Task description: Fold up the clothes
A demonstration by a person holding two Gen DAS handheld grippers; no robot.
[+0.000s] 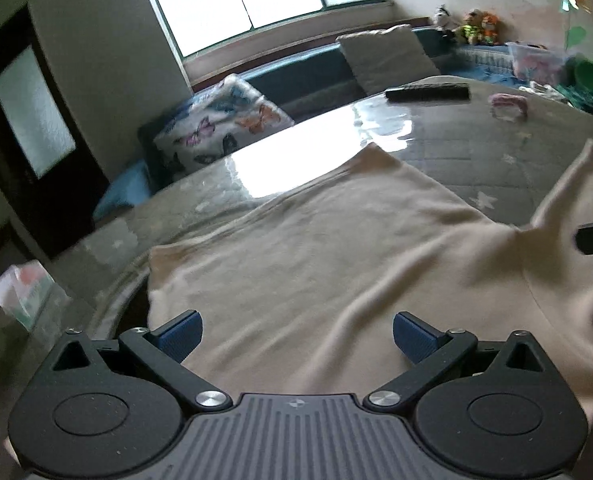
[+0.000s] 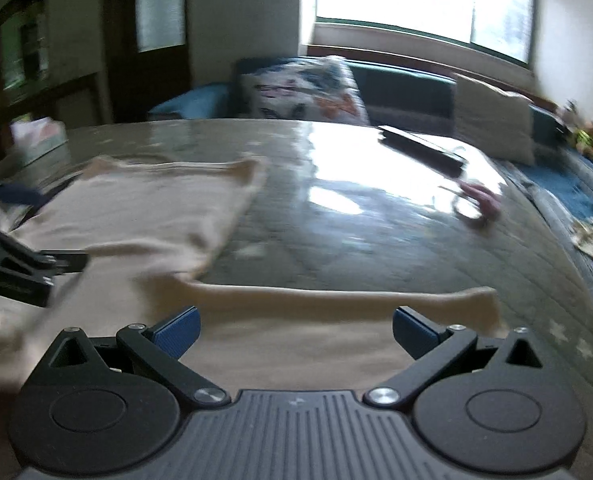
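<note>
Beige garment (image 1: 316,248) lies spread flat on the desk (image 1: 448,140), one sleeve (image 2: 336,294) stretched out toward the right. Left hand-held gripper (image 1: 298,334) and right hand-held gripper (image 2: 296,330) both hover over the near hem, fingers wide apart, nothing held. The fabric looks soft, light and limp (it'll sag and drag on the glossy cover). I'd pinch at edges or corners: hem, shoulder seam, sleeve cuff. Right view is blurry.

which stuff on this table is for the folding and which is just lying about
For the job:
- cream fabric garment, spread flat
- left tool, open
- right tool, open

Lying about:
- long black remote-like bar
- small pink object
- tissue box
- butterfly-print cushion
</note>
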